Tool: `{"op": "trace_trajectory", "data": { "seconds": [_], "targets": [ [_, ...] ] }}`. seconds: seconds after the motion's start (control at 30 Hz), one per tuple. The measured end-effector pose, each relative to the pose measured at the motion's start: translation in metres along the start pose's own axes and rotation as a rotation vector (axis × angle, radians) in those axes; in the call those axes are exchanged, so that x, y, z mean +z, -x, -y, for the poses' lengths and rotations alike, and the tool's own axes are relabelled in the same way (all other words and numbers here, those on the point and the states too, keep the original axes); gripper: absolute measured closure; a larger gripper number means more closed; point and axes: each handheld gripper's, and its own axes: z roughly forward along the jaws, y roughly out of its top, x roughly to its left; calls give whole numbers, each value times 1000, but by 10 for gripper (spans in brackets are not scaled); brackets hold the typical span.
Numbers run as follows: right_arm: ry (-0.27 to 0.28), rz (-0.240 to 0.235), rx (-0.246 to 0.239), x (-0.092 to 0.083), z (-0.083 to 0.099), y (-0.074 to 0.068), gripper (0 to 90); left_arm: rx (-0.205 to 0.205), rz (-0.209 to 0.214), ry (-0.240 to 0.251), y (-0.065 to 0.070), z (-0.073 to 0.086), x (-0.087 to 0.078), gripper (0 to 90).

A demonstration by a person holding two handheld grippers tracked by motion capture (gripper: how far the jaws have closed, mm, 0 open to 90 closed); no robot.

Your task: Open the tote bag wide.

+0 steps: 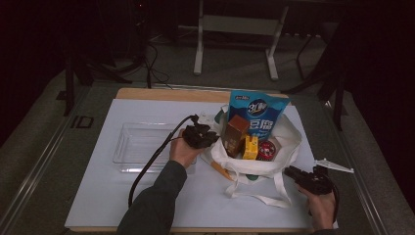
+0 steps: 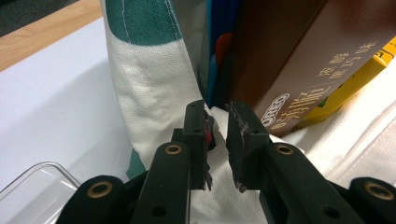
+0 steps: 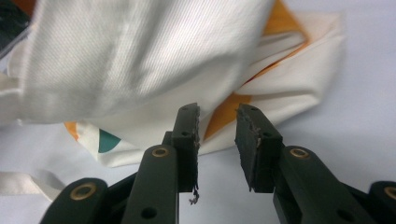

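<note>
Right now my left gripper [image 2: 216, 140] pinches the rim of the white tote bag [image 1: 274, 161] on the table's right half — my right gripper [image 3: 217, 140] stands slightly open beside it, holding nothing

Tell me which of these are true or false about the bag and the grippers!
1. The left gripper pinches the edge of the white bag. True.
2. The right gripper holds the bag. False: its jaws are apart, with nothing between them.
3. A blue packet stands in the bag. True.
4. The clear tray is full of snacks. False: it has nothing in it.
</note>
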Motion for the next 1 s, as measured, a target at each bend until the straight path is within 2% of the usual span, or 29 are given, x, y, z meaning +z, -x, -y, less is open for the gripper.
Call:
{"op": "trace_trajectory", "data": {
  "seconds": [0.07, 0.13, 0.3, 0.5, 0.6, 0.7, 0.8, 0.9, 1.0],
  "targets": [
    [9, 1, 3, -3, 0, 1, 693, 1, 0, 0, 0, 0, 0, 781],
    [42, 8, 11, -12, -2, 3, 699, 0, 2, -1, 0, 0, 0, 782],
    [83, 30, 8, -22, -7, 1, 766, 4, 1, -5, 0, -1, 0, 781],
    [135, 29, 21, -30, -16, -1, 757, 12, -4, -13, 0, -3, 1, 782],
    [138, 43, 32, -27, -21, 0, 692, 10, -7, -11, 0, -4, 1, 781],
    [130, 20, 65, -18, -24, 7, 608, 10, -9, -14, 0, -5, 2, 781],
    [137, -49, 133, -12, -25, 19, 592, 10, -9, -13, 0, -6, 3, 782],
    [145, -99, 136, -10, -28, 21, 718, 5, -9, -10, -1, -6, 4, 785],
    [137, -63, 97, -8, -35, 15, 833, 0, -8, -10, 0, -8, 7, 788]
  ]
}}
